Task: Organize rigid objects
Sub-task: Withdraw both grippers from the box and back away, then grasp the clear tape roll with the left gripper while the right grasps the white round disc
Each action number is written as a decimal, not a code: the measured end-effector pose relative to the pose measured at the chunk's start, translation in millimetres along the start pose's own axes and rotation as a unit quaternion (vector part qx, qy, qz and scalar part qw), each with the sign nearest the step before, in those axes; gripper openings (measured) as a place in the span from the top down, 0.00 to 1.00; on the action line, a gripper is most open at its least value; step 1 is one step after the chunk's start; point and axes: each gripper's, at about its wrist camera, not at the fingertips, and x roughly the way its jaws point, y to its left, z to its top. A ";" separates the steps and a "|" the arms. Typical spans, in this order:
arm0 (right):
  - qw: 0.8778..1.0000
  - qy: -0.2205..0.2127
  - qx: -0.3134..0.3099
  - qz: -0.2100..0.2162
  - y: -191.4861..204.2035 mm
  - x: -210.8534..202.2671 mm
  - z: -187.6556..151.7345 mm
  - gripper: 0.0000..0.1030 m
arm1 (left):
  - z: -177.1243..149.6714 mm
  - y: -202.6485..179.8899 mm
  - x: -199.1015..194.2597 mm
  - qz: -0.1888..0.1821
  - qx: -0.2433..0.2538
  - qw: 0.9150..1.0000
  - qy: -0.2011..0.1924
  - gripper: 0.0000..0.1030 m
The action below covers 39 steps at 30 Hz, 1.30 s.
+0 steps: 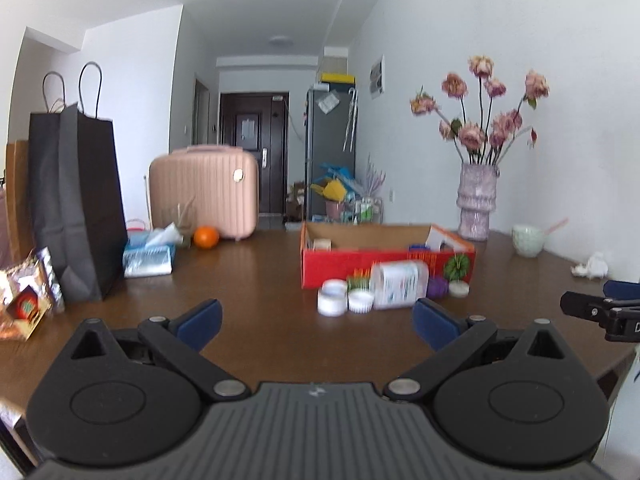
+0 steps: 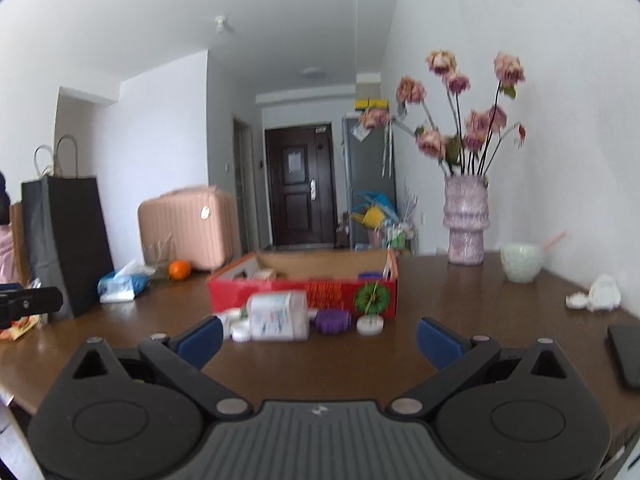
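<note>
Bottle (image 2: 278, 316) is lying on its side at frame centre, touching the red box (image 2: 304, 294) front, with jars (image 1: 332, 298) and a purple lid (image 2: 333, 321) beside it. I am aiming the right gripper (image 2: 320, 340), wide open and empty, to straddle the bottle squarely. Left gripper (image 1: 316, 320) is likewise open, holding nothing.

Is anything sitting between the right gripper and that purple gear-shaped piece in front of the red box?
Nothing visible. Bare table lies between the open right gripper and the purple piece, with the lying white bottle just to its left.
</note>
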 end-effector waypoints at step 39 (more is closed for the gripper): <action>0.984 0.174 0.035 -0.005 -79.4 220.4 17.1 0.18 | 22.4 -4.4 286.7 -0.045 -0.004 0.988 0.151 0.14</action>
